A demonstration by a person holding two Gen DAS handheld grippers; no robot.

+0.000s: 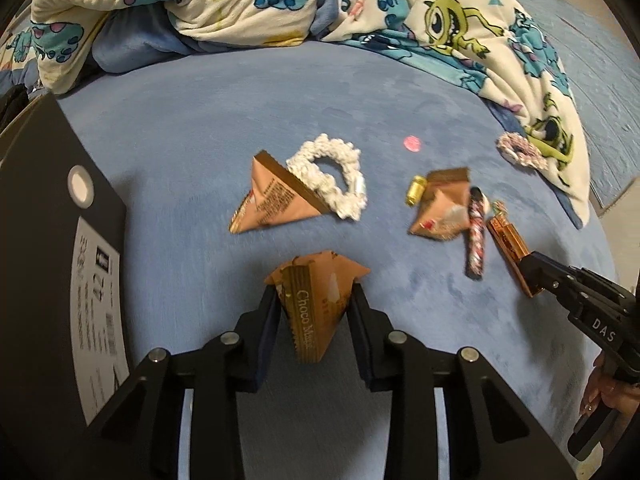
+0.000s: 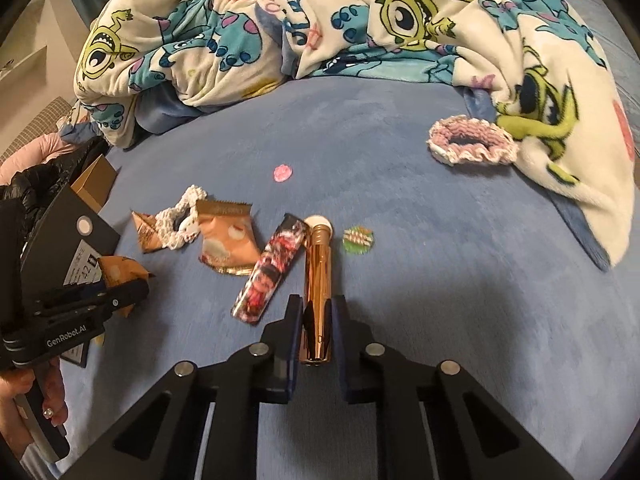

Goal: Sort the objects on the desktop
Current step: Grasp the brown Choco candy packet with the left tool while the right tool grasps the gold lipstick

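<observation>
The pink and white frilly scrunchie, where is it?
In the right wrist view the pink and white scrunchie lies far right on the blue bedspread, against the edge of the cartoon blanket, apart from the other items.

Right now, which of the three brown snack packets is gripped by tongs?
The Choco packet nearest the left camera, clamped in the left tongs. The other two lie loose on the blue cover: one against the white scrunchie, one by the patterned tube.

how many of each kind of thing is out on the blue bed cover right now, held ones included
snack packets: 3 (one in the left gripper, one under the white scrunchie, one by the tubes)
scrunchies: 2 (white, pink)
tubes: 2 (rose-gold in the right gripper, patterned)
small bits: 3
total: 10
</observation>
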